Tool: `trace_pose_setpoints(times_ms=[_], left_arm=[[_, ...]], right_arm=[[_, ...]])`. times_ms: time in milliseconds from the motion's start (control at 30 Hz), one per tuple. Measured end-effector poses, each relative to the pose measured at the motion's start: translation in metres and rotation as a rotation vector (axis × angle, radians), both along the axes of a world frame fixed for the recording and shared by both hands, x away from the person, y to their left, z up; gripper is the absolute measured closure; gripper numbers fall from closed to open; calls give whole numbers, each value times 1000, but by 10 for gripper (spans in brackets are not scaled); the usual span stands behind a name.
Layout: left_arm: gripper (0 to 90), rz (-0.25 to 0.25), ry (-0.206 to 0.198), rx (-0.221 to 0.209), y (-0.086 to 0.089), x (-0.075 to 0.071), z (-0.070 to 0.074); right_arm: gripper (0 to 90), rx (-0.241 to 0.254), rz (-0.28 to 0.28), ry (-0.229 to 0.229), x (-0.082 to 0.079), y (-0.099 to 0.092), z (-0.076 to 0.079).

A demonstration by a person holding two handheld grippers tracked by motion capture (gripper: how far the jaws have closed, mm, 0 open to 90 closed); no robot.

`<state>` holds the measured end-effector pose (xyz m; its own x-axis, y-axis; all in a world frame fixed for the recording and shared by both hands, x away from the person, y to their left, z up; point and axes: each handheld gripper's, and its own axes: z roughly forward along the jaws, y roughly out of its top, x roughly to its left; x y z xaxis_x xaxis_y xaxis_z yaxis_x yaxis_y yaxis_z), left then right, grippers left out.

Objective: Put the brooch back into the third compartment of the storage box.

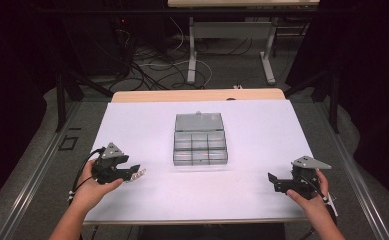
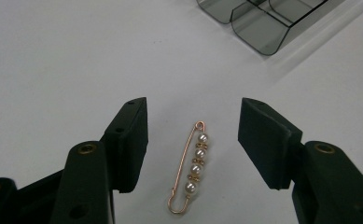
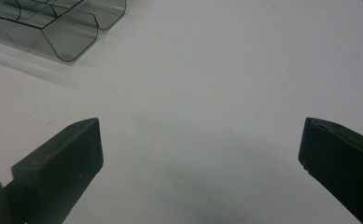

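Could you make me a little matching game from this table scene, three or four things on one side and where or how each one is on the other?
Things:
1. pearl pin
2. compartment box
3. left gripper
4. right gripper

Descriptions:
A. middle of the white table, lid open
B. open over bare table, near the right edge
C. lying flat between two black jaws
D. open around a piece of jewellery

Pairs: 1-C, 2-A, 3-D, 4-B
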<state>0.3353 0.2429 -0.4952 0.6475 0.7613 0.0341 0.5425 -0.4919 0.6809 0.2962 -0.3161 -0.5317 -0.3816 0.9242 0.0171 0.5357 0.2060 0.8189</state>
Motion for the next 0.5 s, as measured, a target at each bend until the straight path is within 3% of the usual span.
trace_pose_setpoints(times_ms=[167,367,500], left_arm=[[460,-9,16,23,-3,2,-2],[504,-28,72,49,-5,4,-4],[522,-18,69,41,-6,5,-5]], right_arm=[[0,-2,-7,4,-1,-1,-1],[0,-5,-12,3,-2,-3,-1],[0,-4,-15,4,-3,-3,-1]])
